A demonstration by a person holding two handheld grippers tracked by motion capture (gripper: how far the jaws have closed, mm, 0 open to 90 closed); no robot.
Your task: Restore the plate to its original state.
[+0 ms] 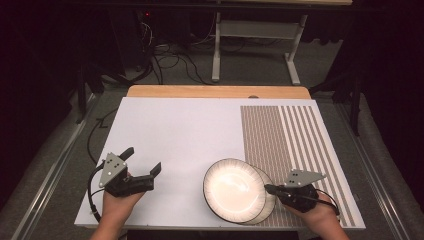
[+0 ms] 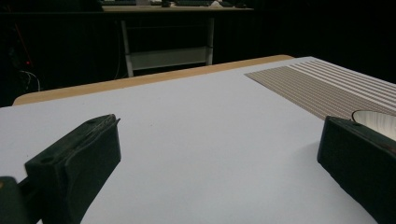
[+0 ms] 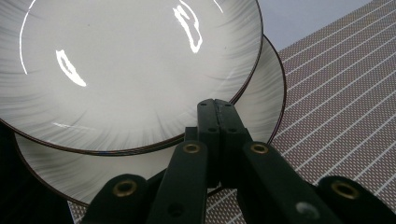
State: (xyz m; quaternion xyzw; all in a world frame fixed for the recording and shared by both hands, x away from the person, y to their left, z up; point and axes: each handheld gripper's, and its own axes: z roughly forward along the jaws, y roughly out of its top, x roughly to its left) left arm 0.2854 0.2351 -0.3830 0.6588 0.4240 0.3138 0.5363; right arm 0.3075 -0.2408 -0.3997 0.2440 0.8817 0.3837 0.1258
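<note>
Dim surroundings — overhead glare on the plates [image 1: 235, 189] — soft focus.

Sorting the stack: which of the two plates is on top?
The plate nearer the table's middle, shifted off the striped mat. It overlaps the lower plate, whose rim peeks out beside the shut right gripper.

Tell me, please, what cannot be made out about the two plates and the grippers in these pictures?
- Lower plate: mostly covered by the upper plate in the right gripper view.
- Right gripper: jaws shut over the plates' rims; whether they pinch a rim is unclear.
- Left gripper: open; the hand's wrist is cut off by the high view's bottom edge.
</note>
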